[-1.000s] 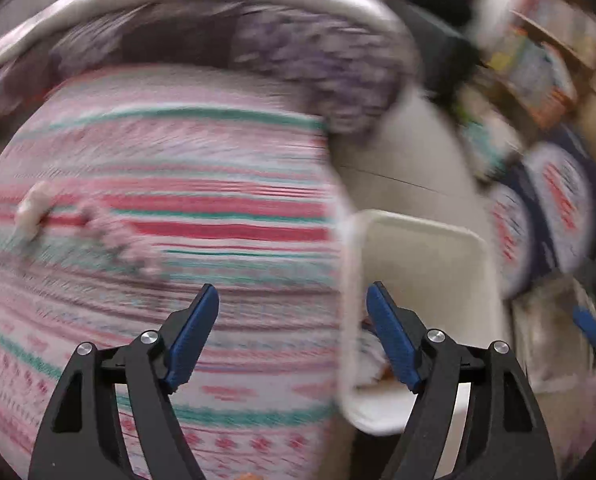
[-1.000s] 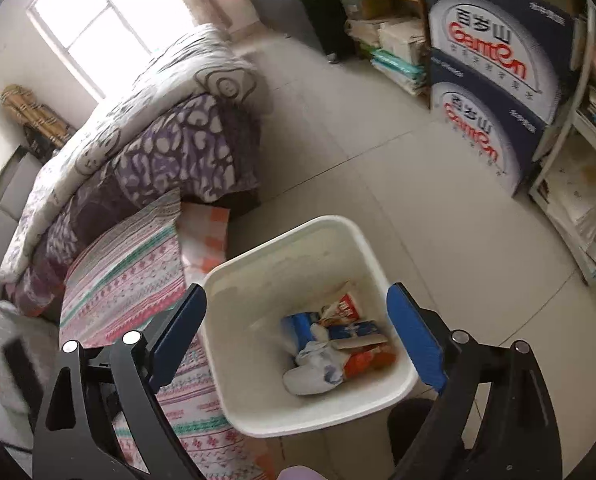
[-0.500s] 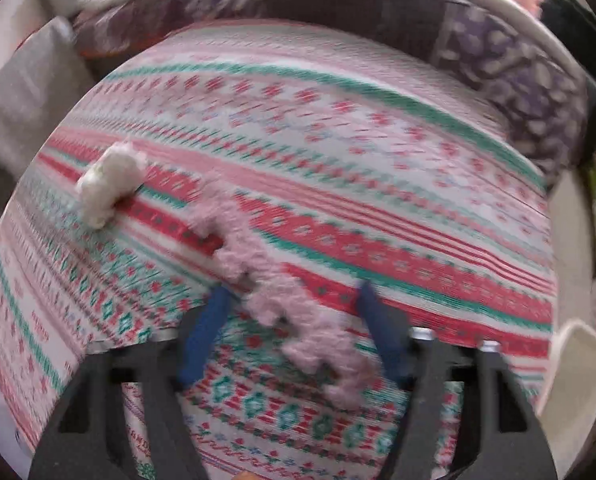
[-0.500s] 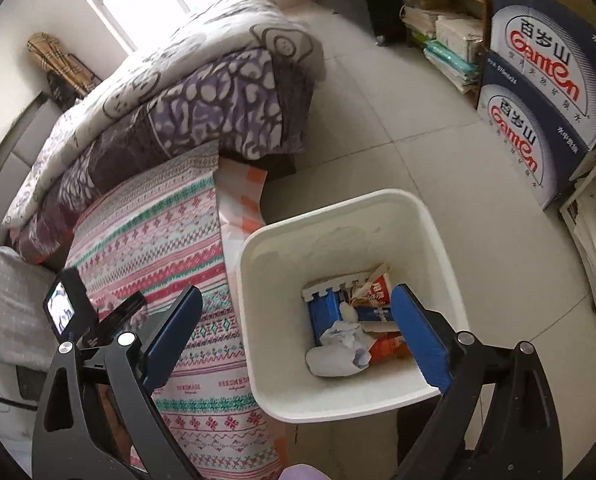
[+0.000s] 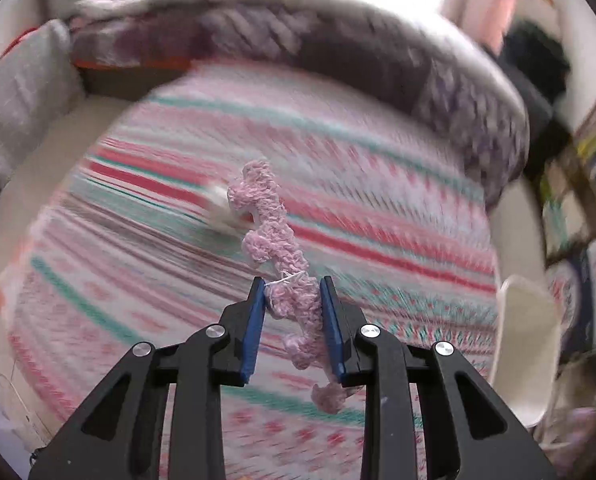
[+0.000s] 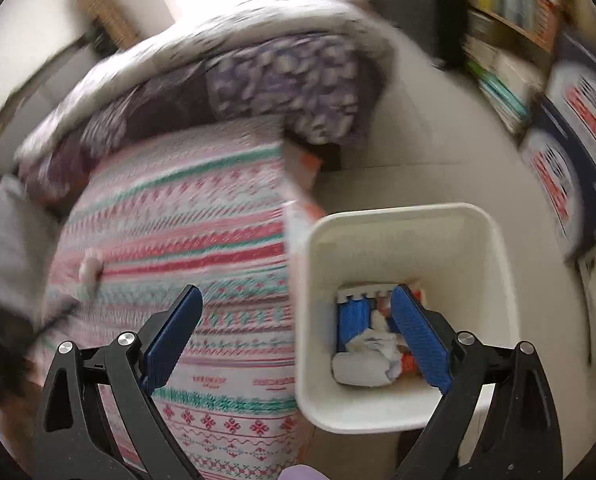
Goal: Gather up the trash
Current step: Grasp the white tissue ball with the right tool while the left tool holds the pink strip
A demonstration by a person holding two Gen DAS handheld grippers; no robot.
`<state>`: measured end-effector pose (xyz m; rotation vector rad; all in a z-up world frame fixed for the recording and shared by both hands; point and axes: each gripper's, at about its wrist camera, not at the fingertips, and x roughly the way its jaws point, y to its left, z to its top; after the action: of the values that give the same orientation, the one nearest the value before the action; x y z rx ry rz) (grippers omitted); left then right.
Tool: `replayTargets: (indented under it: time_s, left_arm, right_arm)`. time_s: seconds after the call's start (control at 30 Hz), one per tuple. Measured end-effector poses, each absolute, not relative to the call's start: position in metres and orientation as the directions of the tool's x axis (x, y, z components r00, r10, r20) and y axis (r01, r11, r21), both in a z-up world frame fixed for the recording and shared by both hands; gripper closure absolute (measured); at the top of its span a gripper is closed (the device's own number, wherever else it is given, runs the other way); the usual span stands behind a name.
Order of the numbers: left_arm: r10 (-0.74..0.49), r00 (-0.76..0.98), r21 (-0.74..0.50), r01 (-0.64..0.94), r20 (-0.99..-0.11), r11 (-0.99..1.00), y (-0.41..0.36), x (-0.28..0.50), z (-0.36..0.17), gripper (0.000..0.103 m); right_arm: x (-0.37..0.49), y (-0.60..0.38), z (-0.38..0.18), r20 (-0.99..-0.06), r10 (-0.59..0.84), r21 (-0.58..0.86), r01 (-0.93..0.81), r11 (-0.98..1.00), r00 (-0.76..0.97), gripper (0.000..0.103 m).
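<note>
Since half a second ago the left hand-held gripper (image 5: 292, 312) has closed on the pink yarn strand (image 5: 276, 248), which was then lying flat on the striped bedspread (image 5: 377, 184) between spread pads; now the strand is hanging pinched between the blue pads, lifted off the cloth. Its long axis is running straight away from the gripper — the far end is pointing up-frame toward the purple quilt (image 5: 337, 48) at the head of the bed, curling over slightly at its tip, while the near end is dangling below the pads toward the camera. The pads are pressing on it roughly a third of the way along from that near end. A small white wad (image 5: 220, 210) is lying on the bedspread just left of the strand's far end, blurred.

The white bin (image 6: 401, 248) is standing on the floor against the bedspread's right edge; in the left wrist view only its rim (image 5: 525, 344) is showing, well to the right of the strand. In the right wrist view the right hand-held gripper (image 6: 298, 332) is hovering spread wide with nothing between its pads — one pad over the bedspread, the other over the bin's opening, where crumpled white paper (image 6: 367, 360) and a blue packet (image 6: 351, 316) are lying at the bottom.
</note>
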<state>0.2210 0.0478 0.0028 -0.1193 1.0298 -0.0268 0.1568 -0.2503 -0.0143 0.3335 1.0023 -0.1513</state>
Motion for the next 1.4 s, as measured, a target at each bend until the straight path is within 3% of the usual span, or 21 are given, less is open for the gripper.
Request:
replayTargets:
  time_s: [0.17,0.37,0.47,0.67,0.73,0.77,0.8,1.4]
  left_arm:
    - [-0.007,0.653,-0.145,-0.158,-0.757,0.977,0.126,0.204,0.071,0.075]
    - [0.036,0.723,-0.201,-0.239,-0.690,0.950,0.180,0.197,0.106,0.074]
    - [-0.003,0.708,-0.271,-0.267,-0.706,0.925,0.196,0.204,0.099,0.074]
    - [-0.012,0.676,-0.278,-0.287,-0.737,0.917,0.210,0.206,0.087,0.074]
    - [-0.012,0.671,-0.285,-0.299,-0.742,0.911,0.216,0.206,0.084,0.074]
    - [-0.007,0.667,-0.286,-0.309,-0.745,0.907,0.219,0.206,0.082,0.074]
    - [-0.002,0.665,-0.285,-0.317,-0.747,0.905,0.221,0.206,0.081,0.074]
    - [-0.011,0.629,-0.273,-0.322,-0.777,0.906,0.208,0.210,0.067,0.074]
  right_arm:
    - [0.195,-0.169,-0.040,-0.859,0.112,0.225,0.171,0.959,0.499,0.012]
    - [0.253,-0.049,-0.058,-0.806,0.248,0.327,0.055,0.943,0.537,0.012]
    - [0.278,-0.001,-0.065,-0.783,0.244,0.294,-0.005,0.956,0.572,0.012]
    - [0.318,0.040,-0.082,-0.804,0.182,0.202,-0.028,0.979,0.567,0.012]
    - [0.327,0.045,-0.089,-0.822,0.144,0.148,-0.038,0.988,0.550,0.021]
    - [0.332,0.048,-0.093,-0.839,0.127,0.123,-0.043,0.991,0.530,0.051]
    - [0.335,0.049,-0.099,-0.856,0.136,0.126,-0.054,0.991,0.498,0.064]
    - [0.237,-0.018,-0.034,-0.816,0.173,0.154,-0.081,0.985,0.552,0.067]
